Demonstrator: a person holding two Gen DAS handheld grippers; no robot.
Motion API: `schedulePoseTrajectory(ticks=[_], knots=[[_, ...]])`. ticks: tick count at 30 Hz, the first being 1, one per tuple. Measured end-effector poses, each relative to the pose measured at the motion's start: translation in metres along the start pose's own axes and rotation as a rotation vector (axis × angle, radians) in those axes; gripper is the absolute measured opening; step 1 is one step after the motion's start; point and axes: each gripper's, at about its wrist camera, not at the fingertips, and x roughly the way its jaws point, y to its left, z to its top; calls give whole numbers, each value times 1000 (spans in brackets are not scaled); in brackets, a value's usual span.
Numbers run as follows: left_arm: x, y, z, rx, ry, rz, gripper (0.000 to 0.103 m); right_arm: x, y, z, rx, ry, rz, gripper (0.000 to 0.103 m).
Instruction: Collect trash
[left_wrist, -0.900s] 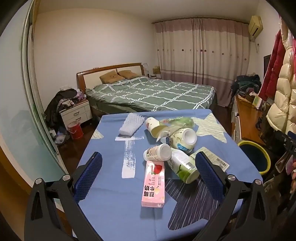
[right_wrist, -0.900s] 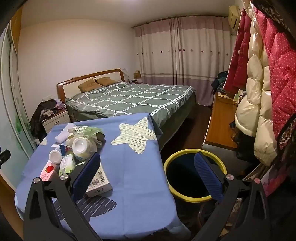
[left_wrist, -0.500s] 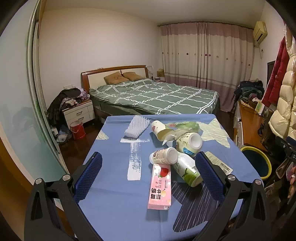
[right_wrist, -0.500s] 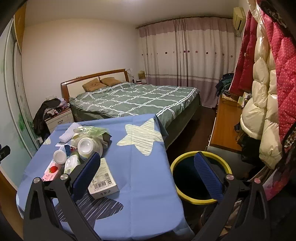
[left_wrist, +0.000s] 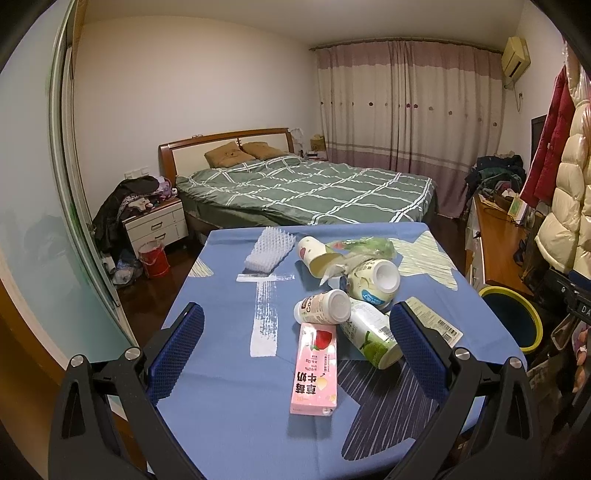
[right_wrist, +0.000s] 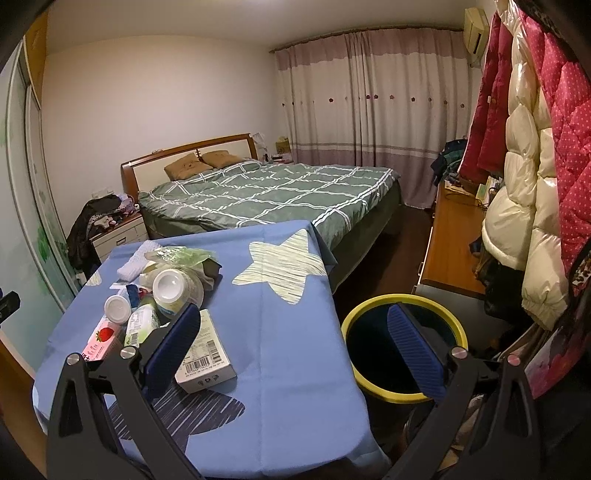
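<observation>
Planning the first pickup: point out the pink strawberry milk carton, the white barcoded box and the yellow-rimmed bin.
Pink strawberry milk carton (left_wrist: 314, 373): left wrist view, its top face.
White barcoded box (right_wrist: 205, 354): right wrist view, its top face.
Yellow-rimmed bin (right_wrist: 364, 305): right wrist view, its rim.

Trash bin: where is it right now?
The yellow-rimmed bin stands on the floor off the table's right edge, below the hanging coats; in the right wrist view it sits behind the open right tongs.

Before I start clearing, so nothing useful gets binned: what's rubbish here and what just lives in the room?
For the job: pink milk carton, green bottle, small bottle, paper cup, flat box, yellow-rimmed bin.

Lying about: bed, coats, nightstand, red bucket.
</observation>
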Motion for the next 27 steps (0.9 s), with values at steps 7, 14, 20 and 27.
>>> schedulePoseTrajectory(ticks=[7, 14, 20, 27], knots=[[1, -1, -1, -1, 6, 0, 99, 0, 0, 0, -18, -9, -8, 97], [2, 0, -1, -2, 6, 0, 99, 1, 1, -1, -21, -7, -6, 97], [3, 0, -1, 0, 10, 1, 99, 5, 1, -3, -31, 18, -12, 97], [11, -1, -4, 0, 28, 5, 99, 11, 0, -5, -22, 53, -13, 97]])
